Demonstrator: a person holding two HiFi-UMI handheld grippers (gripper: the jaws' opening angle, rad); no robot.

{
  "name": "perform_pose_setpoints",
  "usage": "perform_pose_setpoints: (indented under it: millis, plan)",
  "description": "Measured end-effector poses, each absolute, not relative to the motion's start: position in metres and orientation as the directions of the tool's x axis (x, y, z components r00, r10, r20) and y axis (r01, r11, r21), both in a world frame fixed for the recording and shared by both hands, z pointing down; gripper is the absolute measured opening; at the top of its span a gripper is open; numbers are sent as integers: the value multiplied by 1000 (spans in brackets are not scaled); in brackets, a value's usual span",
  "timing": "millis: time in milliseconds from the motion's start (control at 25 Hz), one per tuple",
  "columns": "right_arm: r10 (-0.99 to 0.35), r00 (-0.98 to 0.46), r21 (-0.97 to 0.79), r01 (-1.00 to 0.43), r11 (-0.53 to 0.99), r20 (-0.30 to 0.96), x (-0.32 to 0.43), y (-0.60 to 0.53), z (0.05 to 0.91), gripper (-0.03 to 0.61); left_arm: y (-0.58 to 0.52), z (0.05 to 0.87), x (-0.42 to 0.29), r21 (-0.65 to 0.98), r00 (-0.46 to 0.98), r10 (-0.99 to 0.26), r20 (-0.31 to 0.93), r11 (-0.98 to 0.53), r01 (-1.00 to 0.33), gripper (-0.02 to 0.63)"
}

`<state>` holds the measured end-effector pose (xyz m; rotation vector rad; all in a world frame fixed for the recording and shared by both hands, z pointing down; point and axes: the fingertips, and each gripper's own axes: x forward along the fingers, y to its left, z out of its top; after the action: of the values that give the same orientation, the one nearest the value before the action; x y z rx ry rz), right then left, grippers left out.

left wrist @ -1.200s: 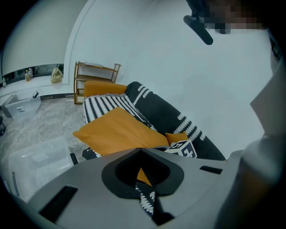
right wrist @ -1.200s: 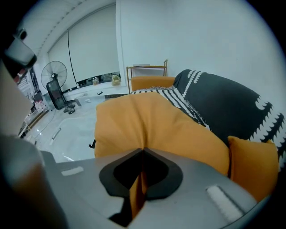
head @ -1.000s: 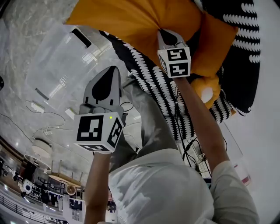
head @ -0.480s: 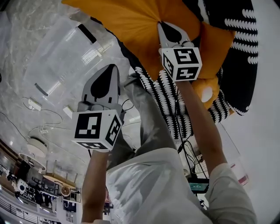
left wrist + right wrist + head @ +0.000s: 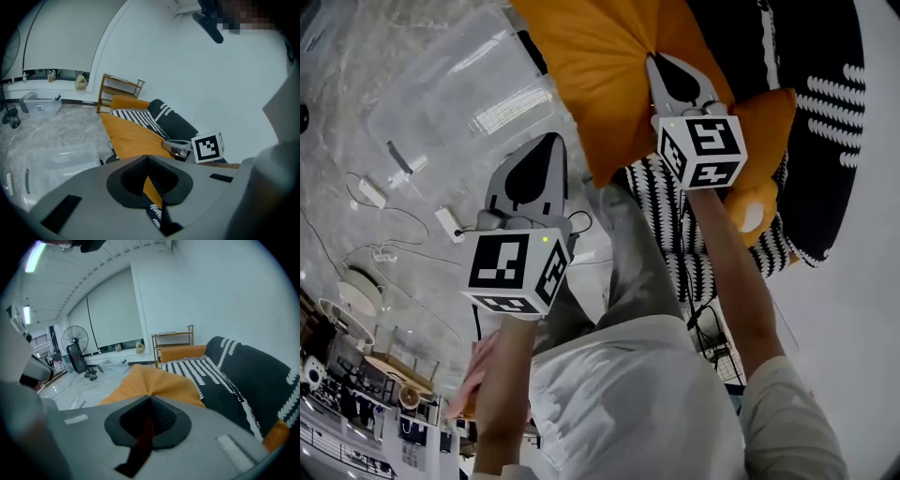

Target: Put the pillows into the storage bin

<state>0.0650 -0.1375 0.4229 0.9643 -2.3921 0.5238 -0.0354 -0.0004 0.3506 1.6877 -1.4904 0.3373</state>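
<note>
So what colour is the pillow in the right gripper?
Plain orange; the pillow shows best in the head view.

A black throw (image 5: 243, 376) with white marks covers the sofa at the right. A wooden rack (image 5: 174, 339) stands by the far wall. A fan (image 5: 75, 342) stands far left on the marble floor (image 5: 347, 131), where a white power strip (image 5: 449, 223) lies.

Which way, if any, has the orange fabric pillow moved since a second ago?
Yes. The orange fabric pillow, pinched by the right gripper, has come up toward the camera, hiding more of the black-and-white striped sofa cover.
</note>
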Motion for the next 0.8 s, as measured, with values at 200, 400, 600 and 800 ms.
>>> perform_pose_setpoints:
  millis: [200,400,600,800]
  plan:
    - [-510,-642,-166,-700,695,573,25,-114,411,14,26,347,-77,404,220,-700,680,107,-908,9]
    - [-459,-683,-128,-624,771,568,-25,-87,398,14,49,344,-111,409,192,-712,675,145,-901,9]
    - [-364,-720,-93,-509,856,591,-76,-54,399,14,65,342,-147,415,159,-722,673,192,-889,9]
    - [-255,-761,-85,-376,923,596,-130,-15,396,14,87,348,-191,420,119,-726,677,249,-872,9]
